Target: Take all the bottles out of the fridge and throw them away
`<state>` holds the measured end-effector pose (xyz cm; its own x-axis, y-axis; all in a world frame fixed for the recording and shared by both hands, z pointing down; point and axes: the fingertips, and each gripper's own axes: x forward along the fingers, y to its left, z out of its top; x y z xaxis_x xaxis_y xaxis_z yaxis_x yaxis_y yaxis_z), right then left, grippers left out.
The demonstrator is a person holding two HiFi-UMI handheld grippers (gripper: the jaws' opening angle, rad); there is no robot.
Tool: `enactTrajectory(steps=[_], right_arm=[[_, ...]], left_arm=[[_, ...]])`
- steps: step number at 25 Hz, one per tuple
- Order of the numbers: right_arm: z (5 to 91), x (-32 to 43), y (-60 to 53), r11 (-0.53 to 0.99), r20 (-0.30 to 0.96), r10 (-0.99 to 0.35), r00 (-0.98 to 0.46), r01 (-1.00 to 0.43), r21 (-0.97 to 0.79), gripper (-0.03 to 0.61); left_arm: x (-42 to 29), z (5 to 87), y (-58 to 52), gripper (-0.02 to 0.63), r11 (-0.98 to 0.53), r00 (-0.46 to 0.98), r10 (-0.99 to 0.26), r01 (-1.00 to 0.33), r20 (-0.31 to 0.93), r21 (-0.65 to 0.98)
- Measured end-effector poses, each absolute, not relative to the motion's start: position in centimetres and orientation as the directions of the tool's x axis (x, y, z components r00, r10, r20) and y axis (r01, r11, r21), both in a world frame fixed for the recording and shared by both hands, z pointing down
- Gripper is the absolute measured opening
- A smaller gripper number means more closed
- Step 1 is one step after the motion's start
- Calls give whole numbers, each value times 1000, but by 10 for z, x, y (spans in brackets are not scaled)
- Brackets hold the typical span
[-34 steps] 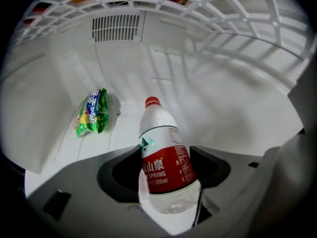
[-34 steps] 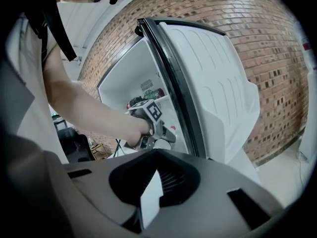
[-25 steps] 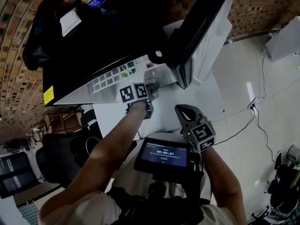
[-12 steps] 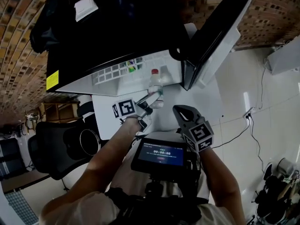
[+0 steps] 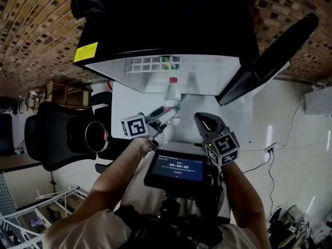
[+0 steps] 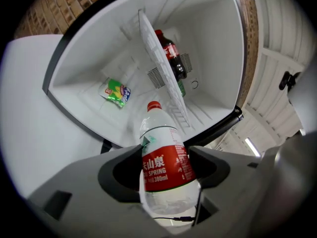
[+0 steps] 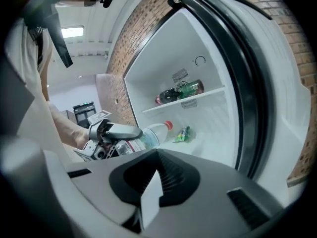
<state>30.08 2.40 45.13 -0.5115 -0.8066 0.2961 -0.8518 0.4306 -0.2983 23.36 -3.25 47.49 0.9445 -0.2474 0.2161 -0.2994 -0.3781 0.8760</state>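
My left gripper is shut on a clear water bottle with a red cap and a red label, held just outside the open fridge. In the left gripper view the bottle stands between the two pads, cap pointing at the fridge. On the fridge shelf lie a dark cola bottle and a green bottle. A green packet lies on the fridge floor. My right gripper hangs to the right of the bottle, shut and with nothing in it.
The fridge door stands open at the right. A black office chair and a round dark bin are at the left. A black screen sits in front of my chest. A cable runs over the white floor.
My left gripper has drawn back from the fridge with the water bottle in it. The head view has swung to face the fridge squarely. The right gripper has barely moved.
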Motion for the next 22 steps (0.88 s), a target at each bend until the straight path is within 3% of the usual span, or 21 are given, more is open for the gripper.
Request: enactTrajectory(steps=[13,22], right_arm=[[423,258,16,601,216,-718,-662,-745,-290,5],[421,221,13,672,204,-654,-729,-683,-287,5]], left_arm=[[174,443,-17,302,-498,874,-440,-429,207,754],[131,453,7,302,-418,823,-517,-482,234,770]])
